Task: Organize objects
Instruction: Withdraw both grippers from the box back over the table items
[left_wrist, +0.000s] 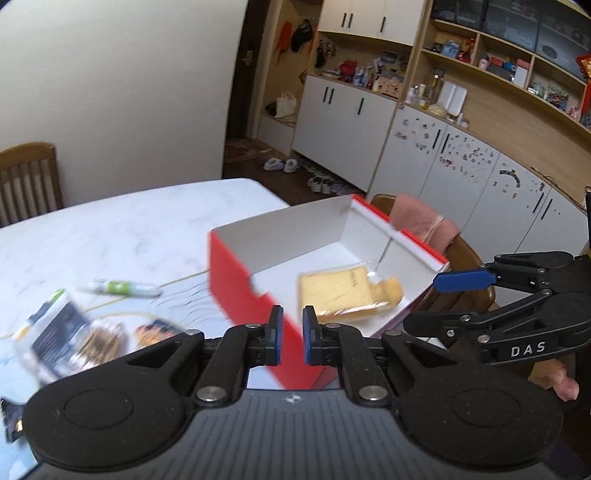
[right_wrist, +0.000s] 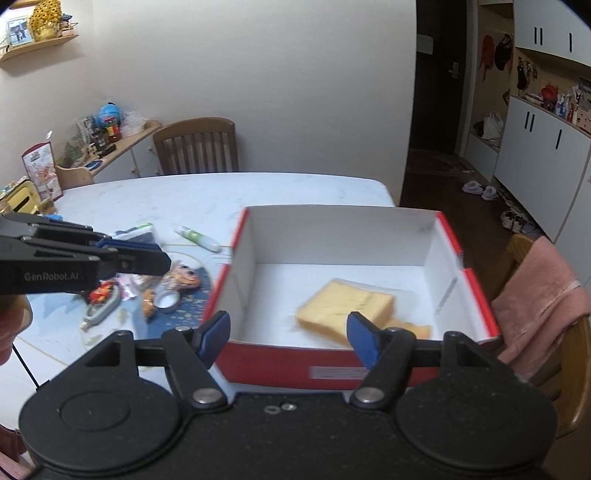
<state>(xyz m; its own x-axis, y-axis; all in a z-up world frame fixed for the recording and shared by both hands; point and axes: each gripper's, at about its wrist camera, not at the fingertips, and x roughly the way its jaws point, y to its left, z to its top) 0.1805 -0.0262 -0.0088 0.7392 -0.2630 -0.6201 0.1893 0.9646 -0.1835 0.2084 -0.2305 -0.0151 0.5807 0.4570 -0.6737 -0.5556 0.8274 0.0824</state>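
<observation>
A red box with a white inside (left_wrist: 236, 273) (right_wrist: 476, 295) stands on the white marble table (left_wrist: 110, 225) (right_wrist: 207, 199). A wrapped yellow cake slice (left_wrist: 343, 291) (right_wrist: 343, 306) lies on the box floor. My left gripper (left_wrist: 292, 339) has its jaws nearly together with nothing between them, just above the box's near corner. My right gripper (right_wrist: 288, 338) is open and empty, at the box's near wall, and shows from the side in the left wrist view (left_wrist: 465, 280). Loose items lie left of the box: a green-and-white tube (left_wrist: 122, 288) (right_wrist: 197, 238), snack packets (left_wrist: 74, 332) (right_wrist: 177, 280).
A wooden chair with a pink towel (left_wrist: 421, 221) (right_wrist: 543, 295) stands by the box's right side. Another wooden chair (right_wrist: 197, 146) (left_wrist: 27, 181) is at the table's far edge. White cabinets and shelves (left_wrist: 443, 155) line the wall.
</observation>
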